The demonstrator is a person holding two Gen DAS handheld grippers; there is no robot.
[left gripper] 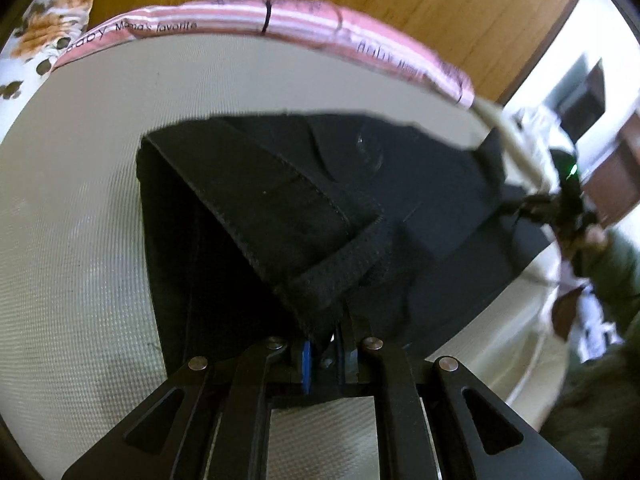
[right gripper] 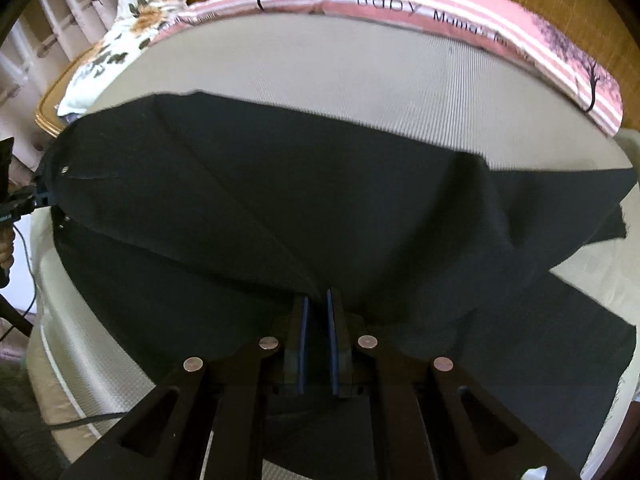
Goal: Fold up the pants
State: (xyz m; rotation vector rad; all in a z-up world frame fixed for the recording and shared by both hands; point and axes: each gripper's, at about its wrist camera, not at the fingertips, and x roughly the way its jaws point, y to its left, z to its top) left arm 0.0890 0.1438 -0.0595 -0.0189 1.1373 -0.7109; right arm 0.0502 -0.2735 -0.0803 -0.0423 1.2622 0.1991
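Black pants lie on a beige mattress. A hemmed edge is lifted and doubled over toward the camera. My left gripper is shut on that hemmed edge, and the cloth hides its tips. At the right of the left wrist view the right gripper shows blurred, pulling another part of the cloth. In the right wrist view the pants spread wide across the mattress. My right gripper is shut on a pinch of fabric between its blue pads. The left gripper holds the far left corner.
A pink striped cushion with printed words lines the wooden headboard. A floral pillow sits at the back left corner. A cable hangs off the mattress's left side. A person's sleeve is at the right.
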